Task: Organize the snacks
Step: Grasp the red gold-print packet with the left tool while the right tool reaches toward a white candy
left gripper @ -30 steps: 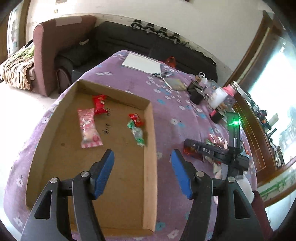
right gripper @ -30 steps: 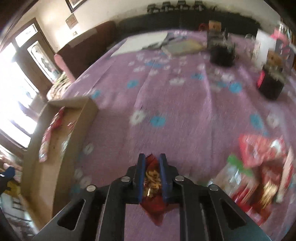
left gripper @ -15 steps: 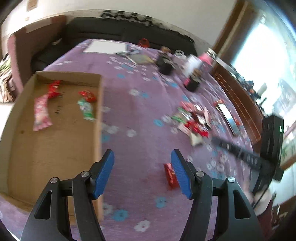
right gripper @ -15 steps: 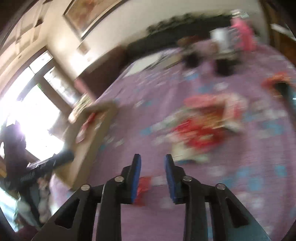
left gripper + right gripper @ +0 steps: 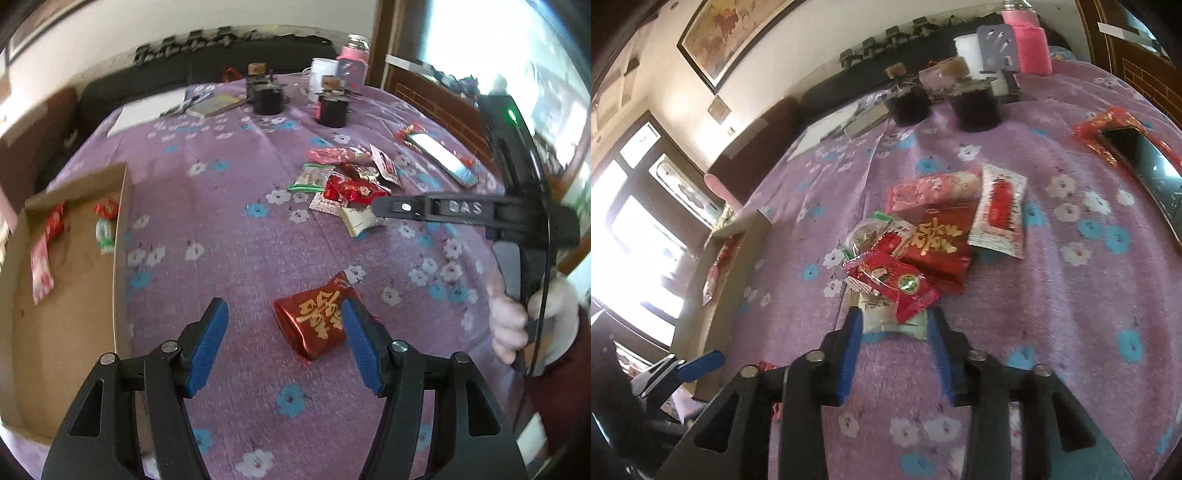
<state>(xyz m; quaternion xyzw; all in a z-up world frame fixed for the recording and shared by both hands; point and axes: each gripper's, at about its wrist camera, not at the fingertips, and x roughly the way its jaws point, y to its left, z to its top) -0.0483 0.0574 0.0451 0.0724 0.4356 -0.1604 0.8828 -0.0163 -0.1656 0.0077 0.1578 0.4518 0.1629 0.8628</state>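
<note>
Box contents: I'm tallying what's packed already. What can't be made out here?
- Left wrist: the box is cut by the left edge; its snacks are blurred, labels unreadable.
- Right wrist: window glare washes the box; its wall hides most of the inside.

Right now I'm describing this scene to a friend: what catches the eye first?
A shiny red packet with gold lettering lies alone on the purple flowered cloth, between the open left gripper's fingers. Farther back, a heap of snacks sits before the open right gripper, and a cardboard box lies at the left.
</note>
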